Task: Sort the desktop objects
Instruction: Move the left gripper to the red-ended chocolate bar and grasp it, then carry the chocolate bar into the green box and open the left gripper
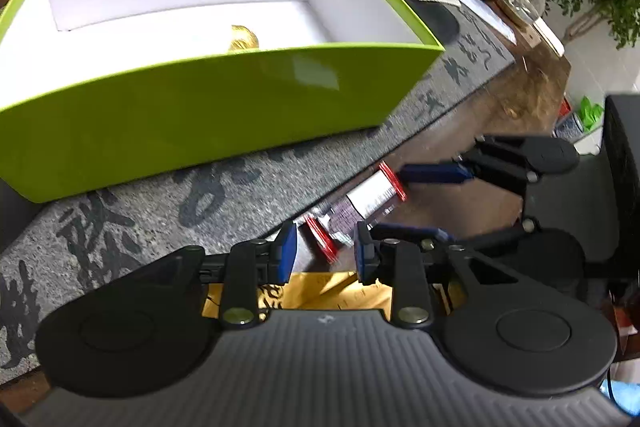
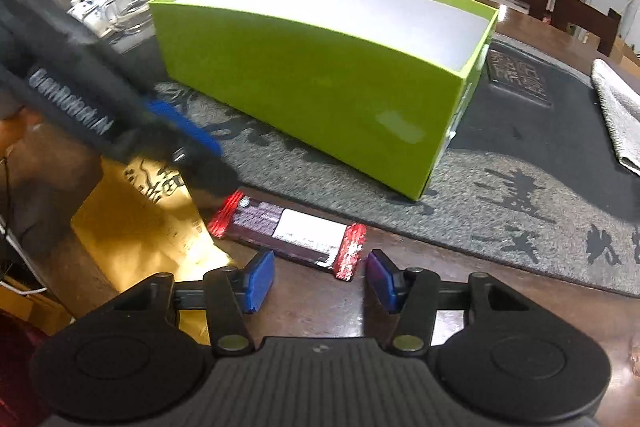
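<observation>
Right gripper (image 2: 320,277) jaws closing around the snack bar (image 2: 288,235) just ahead, nothing pinched yet; left gripper (image 1: 326,253) shut, empty; next, grip then lift into green box (image 2: 320,83) beyond.

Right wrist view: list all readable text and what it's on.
"GenRobot.AI", roughly, smeared: side of the left gripper.
Large black brush characters, not transcribable: mat and gold packet.
Print on the snack bar: too blurred.
Characters on the dark plaque: too blurred.
</observation>
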Motion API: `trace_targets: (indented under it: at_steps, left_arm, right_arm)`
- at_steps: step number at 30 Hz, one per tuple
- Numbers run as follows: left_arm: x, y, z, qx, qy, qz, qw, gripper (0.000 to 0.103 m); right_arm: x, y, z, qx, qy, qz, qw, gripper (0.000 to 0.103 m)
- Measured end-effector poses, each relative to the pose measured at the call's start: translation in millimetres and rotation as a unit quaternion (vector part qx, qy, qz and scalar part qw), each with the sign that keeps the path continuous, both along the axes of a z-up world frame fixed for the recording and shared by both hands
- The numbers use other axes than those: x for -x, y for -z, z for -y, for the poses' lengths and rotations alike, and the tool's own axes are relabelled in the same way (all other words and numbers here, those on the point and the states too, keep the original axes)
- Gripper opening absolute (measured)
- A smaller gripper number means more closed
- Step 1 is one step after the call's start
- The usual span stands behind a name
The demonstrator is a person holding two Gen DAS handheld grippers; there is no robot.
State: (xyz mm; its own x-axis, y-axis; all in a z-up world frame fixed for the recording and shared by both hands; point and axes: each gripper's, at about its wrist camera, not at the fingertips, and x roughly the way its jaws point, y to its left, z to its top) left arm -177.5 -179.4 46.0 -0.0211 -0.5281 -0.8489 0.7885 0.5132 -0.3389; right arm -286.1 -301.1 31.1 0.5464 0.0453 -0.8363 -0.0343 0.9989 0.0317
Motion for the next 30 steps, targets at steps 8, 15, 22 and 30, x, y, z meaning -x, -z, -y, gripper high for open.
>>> trace_targets:
  at_steps: [8, 15, 22, 30]
  left_arm:
    - [4.4, 7.1, 7.1, -0.014, 0.01, -0.003, 0.9998, 0.031]
    - [-4.8, 15.1, 11.3, -0.018, -0.007, -0.003, 0.9998, 0.031]
    - [-6.1, 14.1, 13.6, -0.014, -0.009, 0.004, 0.9999, 0.031]
    - [-6.6, 14.6, 17.5, -0.011, -0.021, -0.001, 0.9997, 0.031]
  right_arm:
    - [-15.3, -1.8, 4.4, 0.009, -0.057, 0.001, 0.998, 0.056]
    - [-23.0, -0.4, 8.3, -0.005, -0.052, -0.008, 0.999, 0.054]
    - [-12.9, -1.6, 0.2, -0.023, -0.031, -0.009, 0.999, 0.053]
    - [-11.8, -1.9, -3.6, -0.01, -0.021, -0.001, 1.0, 0.043]
